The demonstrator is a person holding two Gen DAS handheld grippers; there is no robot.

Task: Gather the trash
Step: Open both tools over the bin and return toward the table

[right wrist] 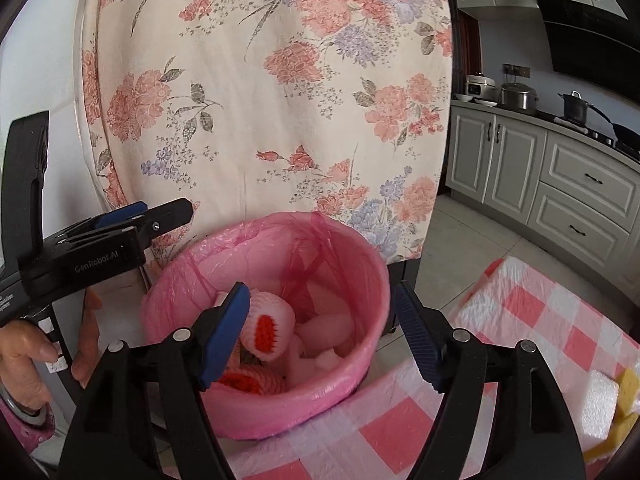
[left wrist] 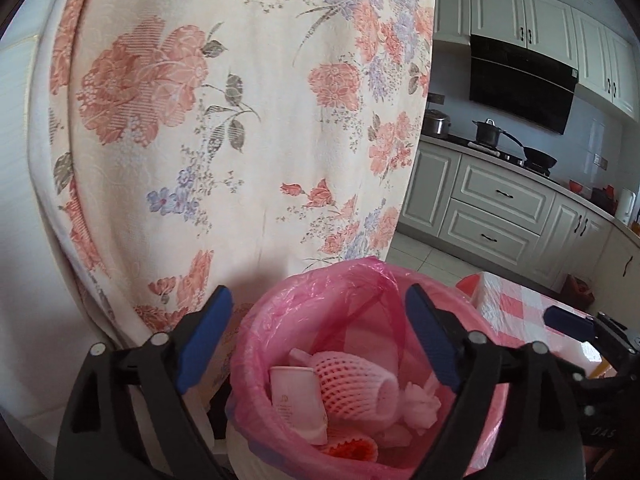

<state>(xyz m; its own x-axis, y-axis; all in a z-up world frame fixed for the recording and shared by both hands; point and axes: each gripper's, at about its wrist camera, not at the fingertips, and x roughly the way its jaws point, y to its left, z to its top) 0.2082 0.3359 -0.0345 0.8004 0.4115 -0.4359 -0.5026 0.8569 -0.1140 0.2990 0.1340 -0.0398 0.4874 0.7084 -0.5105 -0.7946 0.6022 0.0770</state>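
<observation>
The mouth of the pink-lined trash bin is left open from above, though its bottom is taken up by a foam fruit net, a paper cup and other scraps. Passage behind the bin is blocked by the flowered cloth, hung close to its rim. The right side is bounded by the checked table, where a white foam block lies.

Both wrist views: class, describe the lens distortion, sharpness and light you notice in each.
Left wrist view: dark rounded corners, the floral cloth bulging, sharp focus, soft daylight. Right wrist view: the same fisheye bend curves the cabinets; the pink bin liner shows a mild sheen.
</observation>
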